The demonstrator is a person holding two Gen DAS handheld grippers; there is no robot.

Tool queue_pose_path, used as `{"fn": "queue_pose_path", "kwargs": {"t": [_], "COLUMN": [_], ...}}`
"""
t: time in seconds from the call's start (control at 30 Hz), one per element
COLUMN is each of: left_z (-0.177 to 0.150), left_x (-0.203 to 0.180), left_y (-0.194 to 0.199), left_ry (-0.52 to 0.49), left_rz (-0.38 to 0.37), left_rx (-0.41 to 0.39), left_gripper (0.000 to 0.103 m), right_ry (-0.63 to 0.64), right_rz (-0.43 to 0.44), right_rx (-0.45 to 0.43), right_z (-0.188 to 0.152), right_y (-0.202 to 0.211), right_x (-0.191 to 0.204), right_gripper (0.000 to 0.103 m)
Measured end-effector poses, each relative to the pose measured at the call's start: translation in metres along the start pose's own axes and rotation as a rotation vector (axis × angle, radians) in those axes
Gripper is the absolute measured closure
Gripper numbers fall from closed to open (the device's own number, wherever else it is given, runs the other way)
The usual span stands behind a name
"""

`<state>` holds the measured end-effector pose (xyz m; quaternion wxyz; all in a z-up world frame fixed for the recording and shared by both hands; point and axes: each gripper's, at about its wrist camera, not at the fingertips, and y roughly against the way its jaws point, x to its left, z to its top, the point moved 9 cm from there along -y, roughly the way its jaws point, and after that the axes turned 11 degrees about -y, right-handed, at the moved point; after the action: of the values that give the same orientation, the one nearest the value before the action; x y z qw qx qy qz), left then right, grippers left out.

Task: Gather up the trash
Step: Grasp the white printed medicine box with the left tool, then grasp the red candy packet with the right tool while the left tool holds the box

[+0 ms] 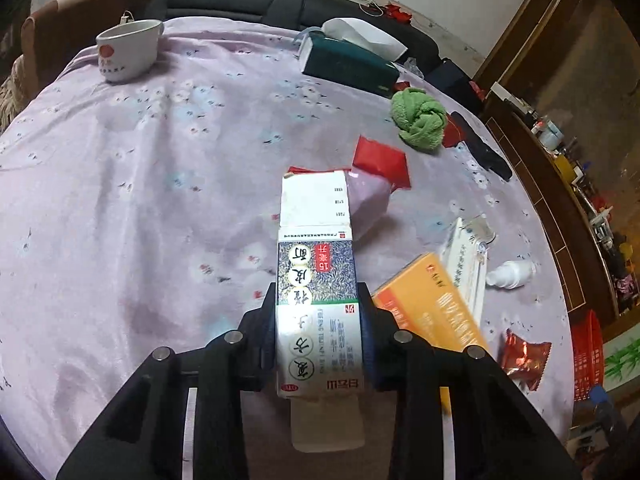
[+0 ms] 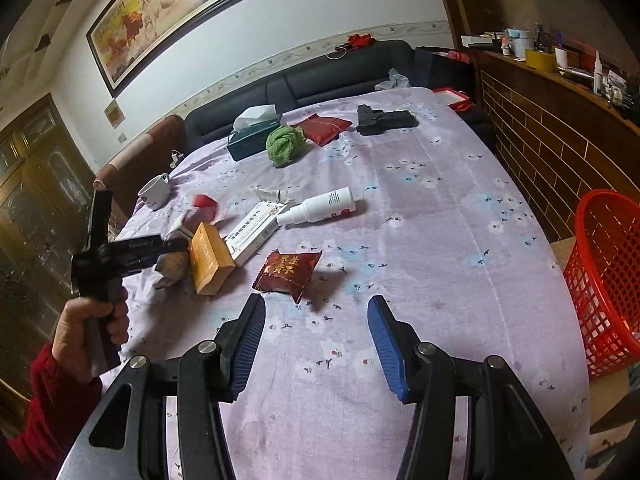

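My left gripper (image 1: 320,320) is shut on a tall white carton with a dark leaf-patterned panel (image 1: 318,280); its opened flap points away from me, over the lilac cloth. In the right wrist view that gripper (image 2: 132,250) shows at the left, held by a hand in a red sleeve. My right gripper (image 2: 316,308) stands open above the cloth with nothing between its fingers. A brown-red snack packet (image 2: 289,270) lies just ahead of it. An orange box (image 2: 208,260), a white box (image 2: 252,236) and a white spray bottle (image 2: 324,206) lie further back.
A red mesh basket (image 2: 608,280) stands off the table's right edge. At the far side are a tissue box (image 2: 252,136), a green cloth (image 2: 284,144), a red pouch (image 2: 324,126), a black object (image 2: 384,120) and a cup (image 2: 154,192). A red packet (image 1: 382,160) lies beyond the carton.
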<state>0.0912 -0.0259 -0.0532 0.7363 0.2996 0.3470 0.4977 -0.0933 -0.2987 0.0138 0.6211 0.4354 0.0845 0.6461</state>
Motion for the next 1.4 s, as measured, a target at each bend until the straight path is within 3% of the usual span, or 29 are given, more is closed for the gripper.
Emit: {"fn": "queue_pose_path", "kwargs": {"t": [0.23,0.5,0.63,0.7,0.87,1.03,1.23,1.27,1.4], "left_z": [-0.009,-0.045,-0.061,-0.064,-0.07,-0.073,-0.075,-0.076,-0.079], "left_x": [0.004,-0.029,-0.04,-0.043,-0.048,-0.051,-0.058,-0.06,-0.069], "left_y": [0.021,0.07,0.088,0.093,0.092,0.093,0.095,0.096,0.097], "left_ry": [0.014,-0.065,-0.118,-0.138,-0.15,-0.153,-0.175,-0.178,-0.198], "left_rz": [-0.027,-0.1,-0.084,-0.067,-0.063,-0.061,-0.04,-0.039,-0.024], "left_rx": [-0.049,-0.109,-0.138,-0.151,-0.156,-0.16,-0.178,-0.181,-0.2], "left_gripper": [0.07,0.07,0.07,0.07,0.07,0.07,0.07,0.07,0.07], "right_ry": [0.028,-0.022,-0.001,0.019,0.195,0.291,0.23,0.231,0.231], "right_rz": [0.015,0.028,0.035,0.085,0.1,-0.03,-0.025,-0.03,-0.057], "right_rx": [0.036,0.163,0.218,0.233,0.271,0.195,0.214,0.213,0.163], "right_z": [0.017,0.035,0.019,0.007,-0.031,-0.028,-0.03,-0.032,-0.039], "right_y": [-0.029,-0.108,-0.129,-0.121,-0.102,-0.104,-0.116,-0.117,-0.112], "right_x": [0.016,0.019,0.019,0.031,0.066,0.071,0.07,0.07,0.071], "right_gripper": [0.044,0.044,0.052,0.052,0.052,0.052,0.053,0.063,0.066]}}
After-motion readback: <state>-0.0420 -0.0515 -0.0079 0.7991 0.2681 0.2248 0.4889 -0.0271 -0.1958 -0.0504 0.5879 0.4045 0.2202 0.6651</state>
